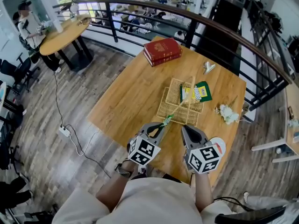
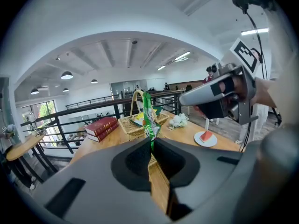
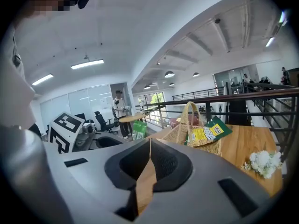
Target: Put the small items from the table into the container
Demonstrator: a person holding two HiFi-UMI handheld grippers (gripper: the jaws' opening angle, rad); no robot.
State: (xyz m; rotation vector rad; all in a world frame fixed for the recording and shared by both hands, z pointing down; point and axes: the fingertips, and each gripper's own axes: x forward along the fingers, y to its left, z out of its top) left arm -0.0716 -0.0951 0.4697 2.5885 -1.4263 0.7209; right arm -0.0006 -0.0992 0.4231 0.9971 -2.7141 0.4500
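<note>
Wooden table with a black railing behind it. On the far edge are red books and a metal clip. The wicker basket sits mid-table with a yellow-and-green packet leaning in its far right corner. White flowers lie right of the basket, apart from it. A plate with a pinkish piece on it is at the near right edge, partly hidden by the right gripper. Nothing stands between the grippers and the basket. The left gripper has its jaws nearly closed, pinching the bottom edge of a green packet, which sticks up from the tips. In the head view that packet is off the table, over the basket's near rim. In the right gripper view the right gripper's jaws are pressed together with nothing between them. It is raised just beside the left one, near the table's front edge.
</note>
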